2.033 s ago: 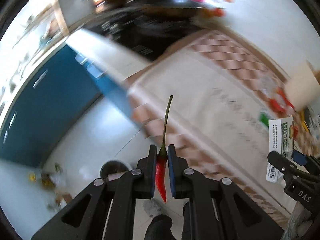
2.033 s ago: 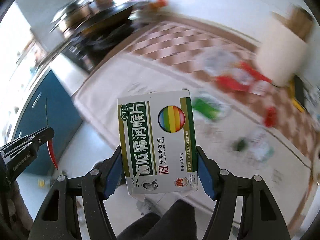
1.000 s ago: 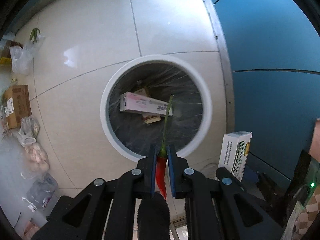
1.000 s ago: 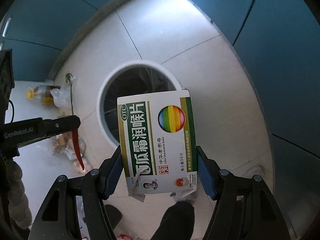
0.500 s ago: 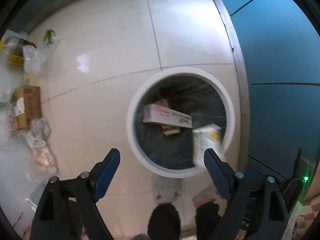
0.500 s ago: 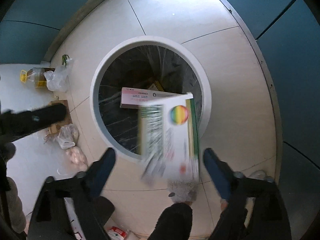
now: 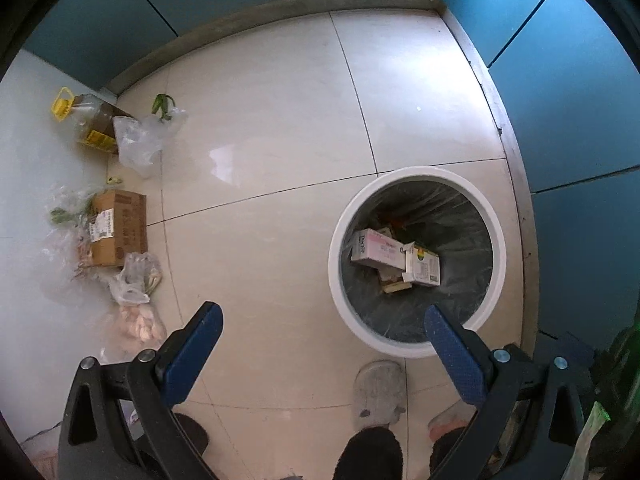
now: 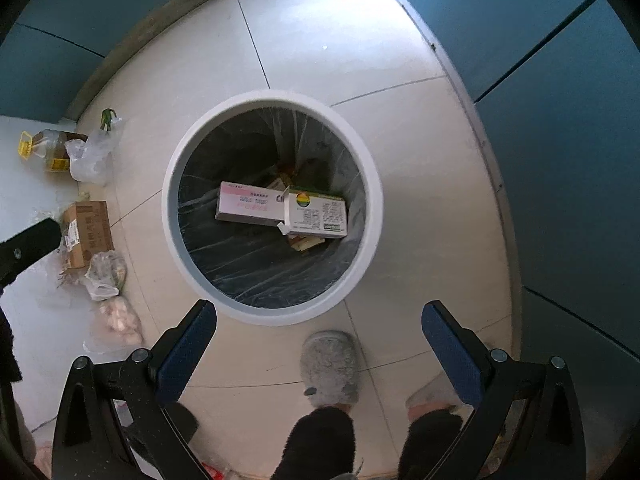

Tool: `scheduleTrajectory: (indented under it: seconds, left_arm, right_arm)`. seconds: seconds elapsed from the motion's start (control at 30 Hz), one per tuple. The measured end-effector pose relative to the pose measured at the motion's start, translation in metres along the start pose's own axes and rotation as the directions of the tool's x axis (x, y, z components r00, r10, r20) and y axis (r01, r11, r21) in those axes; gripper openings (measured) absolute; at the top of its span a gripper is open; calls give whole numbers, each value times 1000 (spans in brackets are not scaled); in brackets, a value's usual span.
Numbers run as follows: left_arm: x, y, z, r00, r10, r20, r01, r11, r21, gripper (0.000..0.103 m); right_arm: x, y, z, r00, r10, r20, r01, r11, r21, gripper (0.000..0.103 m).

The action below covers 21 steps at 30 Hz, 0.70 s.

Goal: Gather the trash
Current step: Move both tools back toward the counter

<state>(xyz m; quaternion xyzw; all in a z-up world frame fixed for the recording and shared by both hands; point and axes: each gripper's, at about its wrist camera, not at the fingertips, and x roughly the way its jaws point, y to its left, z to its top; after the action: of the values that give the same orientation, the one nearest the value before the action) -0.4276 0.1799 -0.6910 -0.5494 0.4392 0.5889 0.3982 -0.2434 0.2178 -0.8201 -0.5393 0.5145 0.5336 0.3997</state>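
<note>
The green medicine box (image 8: 318, 216) lies in the white bin (image 8: 372, 216), against the pink box (image 8: 248, 202) — light, stiff card, best pinched across its flat faces. Both the left gripper (image 7: 320, 340) and right gripper (image 8: 318, 334) have just been opening; their fingers stand wide and empty. A second ago they held a chilli and the box — the chilli cannot be made out now.

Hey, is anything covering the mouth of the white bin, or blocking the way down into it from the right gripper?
Nothing visible does. The white bin has no lid, and the open right gripper hangs near its rim with only air below. Inside, on the clear liner, lie a pink box and the green medicine box.
</note>
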Motion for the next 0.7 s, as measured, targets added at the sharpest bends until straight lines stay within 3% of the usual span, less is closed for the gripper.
scheduleTrajectory:
  seconds: [0.33, 0.7]
  left_arm:
    - [-75, 1, -33, 999, 20, 28, -20, 1000, 7, 103]
    - [-216, 7, -75, 995, -1, 95, 0, 1000, 12, 103]
  right_arm:
    - [-89, -3, -22, 998, -30, 46, 30, 1000, -8, 103]
    - [-263, 9, -68, 989, 7, 145, -1, 999, -37, 103]
